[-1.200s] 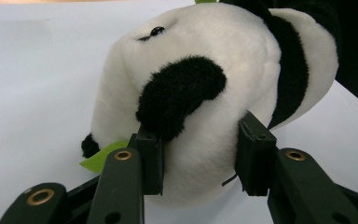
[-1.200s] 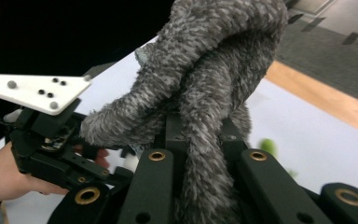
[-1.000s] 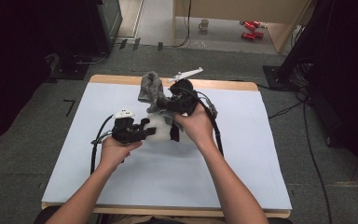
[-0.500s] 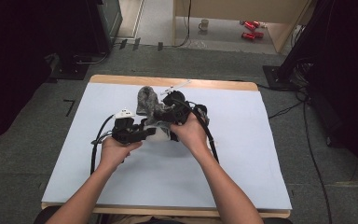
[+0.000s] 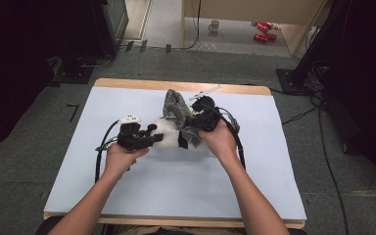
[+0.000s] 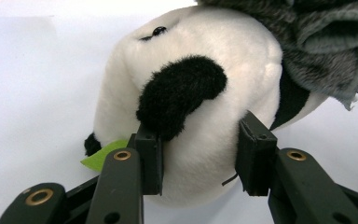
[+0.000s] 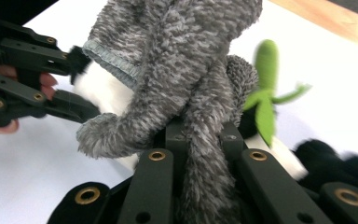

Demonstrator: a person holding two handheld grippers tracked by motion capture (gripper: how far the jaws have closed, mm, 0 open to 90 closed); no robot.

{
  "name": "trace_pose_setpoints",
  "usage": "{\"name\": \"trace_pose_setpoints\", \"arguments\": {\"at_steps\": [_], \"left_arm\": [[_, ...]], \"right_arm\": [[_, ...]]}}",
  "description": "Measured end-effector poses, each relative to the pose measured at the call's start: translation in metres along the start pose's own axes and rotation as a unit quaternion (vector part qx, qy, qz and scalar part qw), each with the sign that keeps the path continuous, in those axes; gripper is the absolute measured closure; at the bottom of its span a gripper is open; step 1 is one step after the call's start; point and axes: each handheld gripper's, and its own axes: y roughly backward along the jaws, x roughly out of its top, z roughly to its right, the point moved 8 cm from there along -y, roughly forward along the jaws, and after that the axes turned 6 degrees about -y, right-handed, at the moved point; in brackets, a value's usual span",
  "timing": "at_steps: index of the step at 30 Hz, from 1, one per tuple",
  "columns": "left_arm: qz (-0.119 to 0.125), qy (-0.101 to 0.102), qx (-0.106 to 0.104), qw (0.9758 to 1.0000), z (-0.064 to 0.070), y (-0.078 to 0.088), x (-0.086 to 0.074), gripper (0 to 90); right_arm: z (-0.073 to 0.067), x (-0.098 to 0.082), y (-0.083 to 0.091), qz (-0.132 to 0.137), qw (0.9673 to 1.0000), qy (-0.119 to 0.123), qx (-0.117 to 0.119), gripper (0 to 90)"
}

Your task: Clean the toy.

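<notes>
Right hand-held gripper point(image 5: 192, 128) clamping grey cloth point(image 5: 175, 105)

Grey carpet floor point(image 5: 54, 161), wooden furniture point(image 5: 240, 10) behind, red items, possibly cans point(image 5: 262, 32), dark surroundings.
</notes>
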Motion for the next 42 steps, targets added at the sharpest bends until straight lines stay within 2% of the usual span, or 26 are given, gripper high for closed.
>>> {"name": "trace_pose_setpoints", "arguments": {"at_steps": [4,6,9,19,22,27,31,34,37,39,42], "left_arm": [[-0.003,0.001,0.001,1.0000,-0.002,0.001,-0.001,59.2],[-0.003,0.001,-0.002,1.0000,-0.002,0.001,-0.001,59.1],[0.000,-0.001,-0.002,1.0000,-0.001,0.000,0.000,59.1],[-0.001,0.004,-0.005,1.0000,-0.002,0.000,-0.001,59.2],[0.000,0.006,-0.006,1.0000,-0.002,0.000,-0.001,59.2],[-0.002,0.005,-0.005,1.0000,-0.003,0.001,-0.001,59.2],[-0.004,0.011,-0.007,0.9999,-0.004,0.002,-0.001,59.3],[-0.003,0.016,-0.009,0.9998,-0.003,0.002,0.000,59.4],[-0.003,0.034,-0.021,0.9992,-0.002,0.002,0.001,60.0],[-0.009,0.046,-0.028,0.9985,-0.001,0.004,0.003,60.6],[-0.018,0.051,-0.034,0.9980,0.001,0.005,0.004,61.9]], "right_arm": [[0.014,-0.003,0.012,0.007,0.9998,-0.010,-0.013,80.6],[0.027,-0.005,0.021,0.011,0.9993,-0.023,-0.026,80.6],[0.038,-0.007,0.029,0.019,0.9989,-0.038,-0.021,80.6],[0.063,-0.011,0.057,0.045,0.9965,-0.060,-0.038,80.6],[0.074,-0.014,0.066,0.053,0.9949,-0.074,-0.044,80.6],[0.085,-0.019,0.074,0.061,0.9929,-0.084,-0.058,80.6],[0.101,-0.024,0.083,0.066,0.9894,-0.100,-0.082,80.6],[0.109,-0.027,0.088,0.069,0.9874,-0.110,-0.090,80.7],[0.107,-0.026,0.095,0.079,0.9872,-0.110,-0.084,80.6],[0.100,-0.024,0.099,0.089,0.9882,-0.103,-0.070,80.6],[0.085,-0.019,0.104,0.101,0.9892,-0.095,-0.048,80.6]]}}
